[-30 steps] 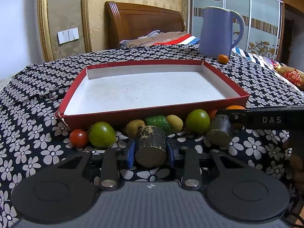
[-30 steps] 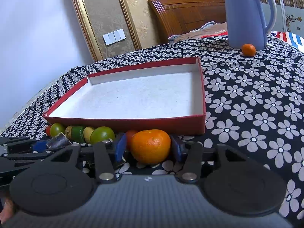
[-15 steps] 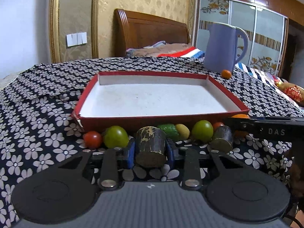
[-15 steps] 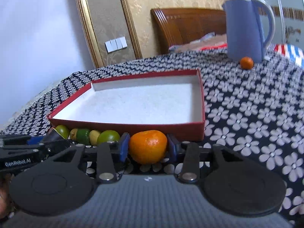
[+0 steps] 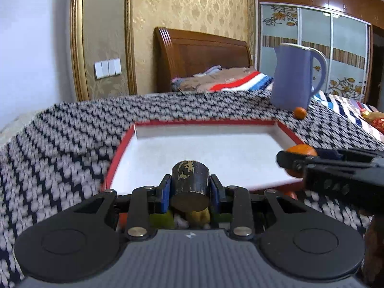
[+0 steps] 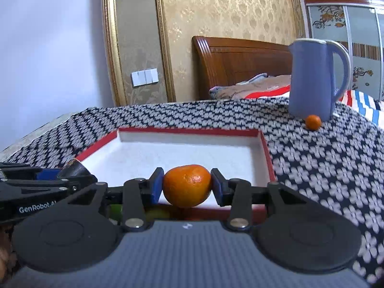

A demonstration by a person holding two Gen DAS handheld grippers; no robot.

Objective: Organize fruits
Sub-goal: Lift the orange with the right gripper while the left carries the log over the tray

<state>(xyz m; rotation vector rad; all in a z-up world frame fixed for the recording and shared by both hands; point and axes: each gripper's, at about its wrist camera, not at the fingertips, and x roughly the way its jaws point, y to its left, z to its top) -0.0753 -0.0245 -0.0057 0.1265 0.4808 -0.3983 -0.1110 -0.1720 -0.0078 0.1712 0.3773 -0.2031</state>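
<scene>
Left tool (image 5: 189, 192) gripped dark cylindrical block (image 5: 190, 180), right tool (image 6: 187, 187) round orange tangerine (image 6: 186, 185); red-rimmed white tray (image 6: 266, 153) lay just ahead, past near table edge

Black left claw (image 5: 190, 187) with blue pads (image 5: 165, 193), silver screws.

dim, motion-blurred, bowed fisheye edges

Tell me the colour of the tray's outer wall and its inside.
The tray is red outside, white inside; the right wrist view shows it best.
</scene>
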